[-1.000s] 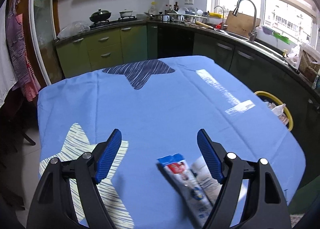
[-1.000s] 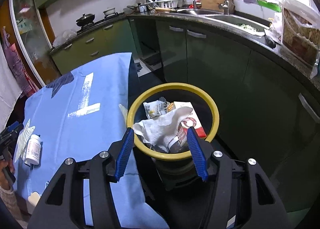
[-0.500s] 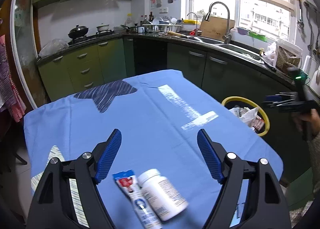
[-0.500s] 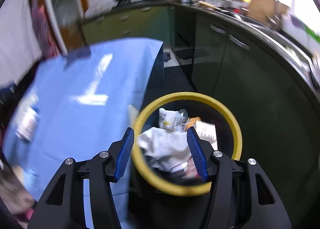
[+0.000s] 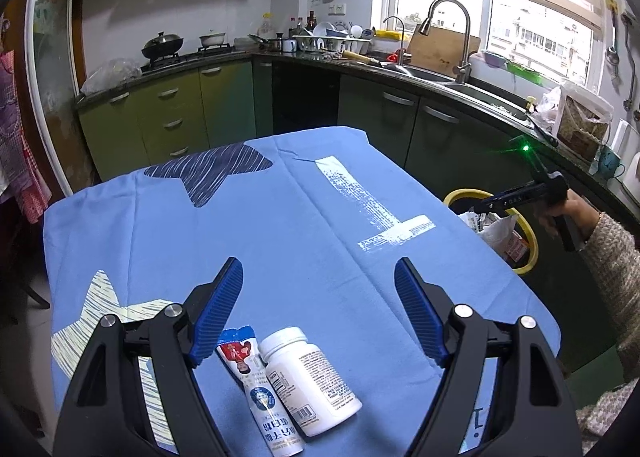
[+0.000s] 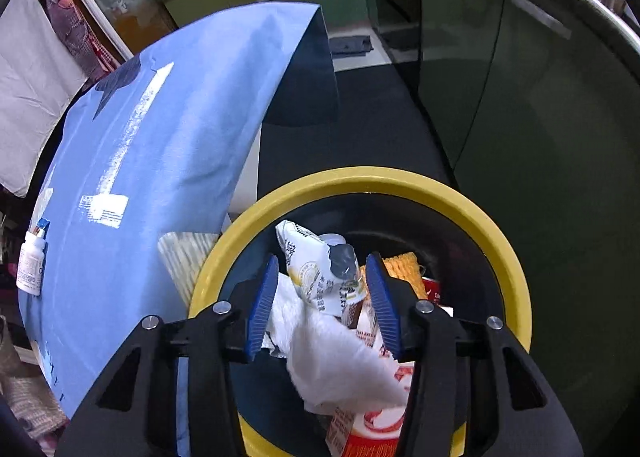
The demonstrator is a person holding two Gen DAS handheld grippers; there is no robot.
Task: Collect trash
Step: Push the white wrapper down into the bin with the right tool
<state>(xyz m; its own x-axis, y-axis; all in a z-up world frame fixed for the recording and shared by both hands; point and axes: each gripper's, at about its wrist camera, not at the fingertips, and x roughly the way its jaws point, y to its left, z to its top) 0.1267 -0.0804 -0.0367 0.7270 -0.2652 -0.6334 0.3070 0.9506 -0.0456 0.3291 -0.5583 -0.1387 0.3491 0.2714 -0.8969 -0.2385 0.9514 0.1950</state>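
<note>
- Trash on the table: a white pill bottle and a sachet lie side by side, touching, on the blue cloth at the 6 o'clock edge of the left wrist view.
- The left gripper hovers above the cloth with its blue pads spread wide apart. Nothing sits between them. The sachet top lies just beside the left pad, at about 7 o'clock.
- The pill bottle lies on its side, cap toward 12 o'clock, label facing up.
- The right gripper hangs over the yellow-rimmed bin, its pads parted and clamped on nothing.
- The bin holds a printed snack bag, a crumpled white tissue, a red-and-white carton and an orange piece. The snack bag shows between the pads; whether it touches them cannot be told.
- In the right wrist view, the bottle and sachet appear at 9 o'clock, well apart from the bin.
- In the left wrist view, the bin stands at 3 o'clock, off the table edge, with the right gripper above it.
- A kitchen counter with a sink tap runs across 12 to 2 o'clock.
</note>
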